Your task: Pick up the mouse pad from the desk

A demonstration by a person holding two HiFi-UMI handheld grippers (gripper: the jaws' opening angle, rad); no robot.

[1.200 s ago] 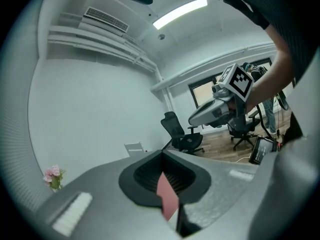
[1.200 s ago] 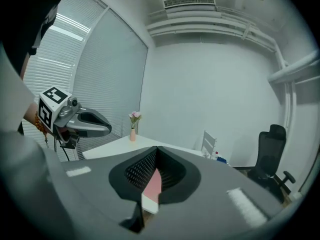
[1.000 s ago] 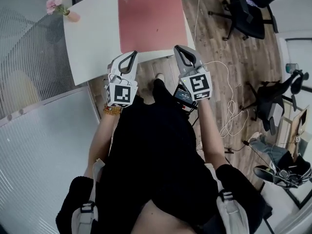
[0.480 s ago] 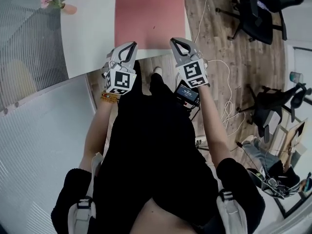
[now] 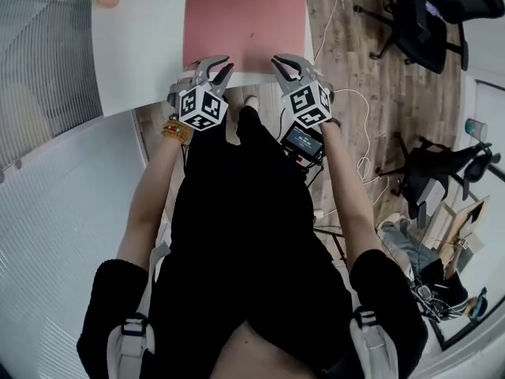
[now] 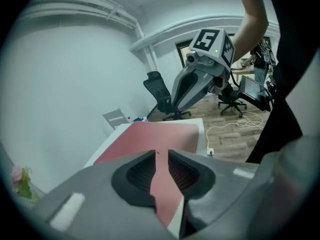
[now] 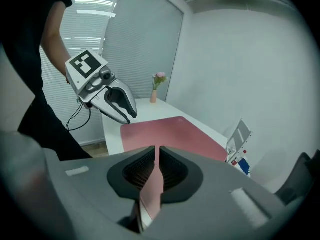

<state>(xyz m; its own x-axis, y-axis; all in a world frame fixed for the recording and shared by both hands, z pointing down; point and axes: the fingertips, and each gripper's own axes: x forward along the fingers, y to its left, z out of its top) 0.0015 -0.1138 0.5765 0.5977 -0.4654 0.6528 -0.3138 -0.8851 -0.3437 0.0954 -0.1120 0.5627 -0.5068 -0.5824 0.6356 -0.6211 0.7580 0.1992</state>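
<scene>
Wood-plank floor (image 5: 394,93), black office chairs (image 5: 418,14) (cables (image 5: 364,152) trailing), pale walls (image 6: 75,84).

Soft even indoor light, pale counter (image 5: 142,46) bright, faint shadows, heavy fisheye bending with black corners in both gripper views, near fingers (image 6: 136,175) blurred, far room clearer.

The left claw (image 6: 160,153) holds its jaws slightly apart, empty; the pink mouse pad (image 6: 155,136) shows through the gap, flat on the white counter (image 6: 200,132).
</scene>
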